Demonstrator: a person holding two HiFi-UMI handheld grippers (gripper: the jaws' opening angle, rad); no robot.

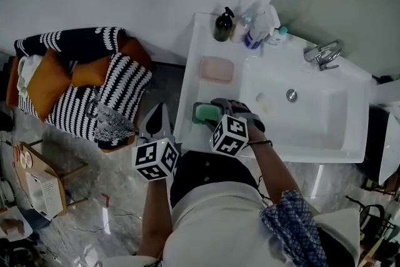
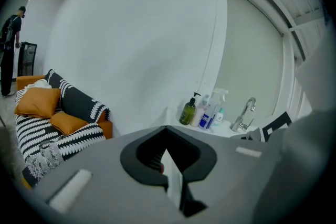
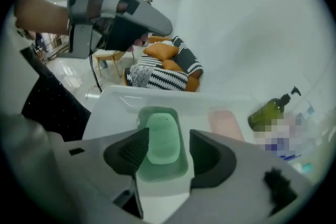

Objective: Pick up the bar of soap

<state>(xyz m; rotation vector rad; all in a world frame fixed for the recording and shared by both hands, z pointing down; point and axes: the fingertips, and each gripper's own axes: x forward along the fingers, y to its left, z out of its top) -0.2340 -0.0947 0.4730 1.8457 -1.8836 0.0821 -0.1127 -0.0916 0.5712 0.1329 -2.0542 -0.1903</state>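
Note:
A pale green bar of soap [image 3: 160, 138] lies in a green dish [image 3: 180, 170] at the front left corner of the white sink counter [image 1: 189, 87]. In the head view the dish [image 1: 204, 112] shows partly under my right gripper [image 1: 217, 109]. That right gripper [image 3: 168, 153] points steeply down over the soap, open, one jaw on each side of the bar and neither pad touching it. My left gripper [image 1: 160, 117] hangs beside the counter's left edge, over the floor. Its jaws [image 2: 166, 128] meet with nothing between them.
A pink soap [image 1: 216, 69] lies further back on the counter. A dark green pump bottle [image 1: 222, 25] and spray bottles stand at the back edge, with the faucet [image 1: 323, 54] to the right of the basin [image 1: 312, 128]. A striped sofa with orange cushions [image 1: 81, 81] stands on the left.

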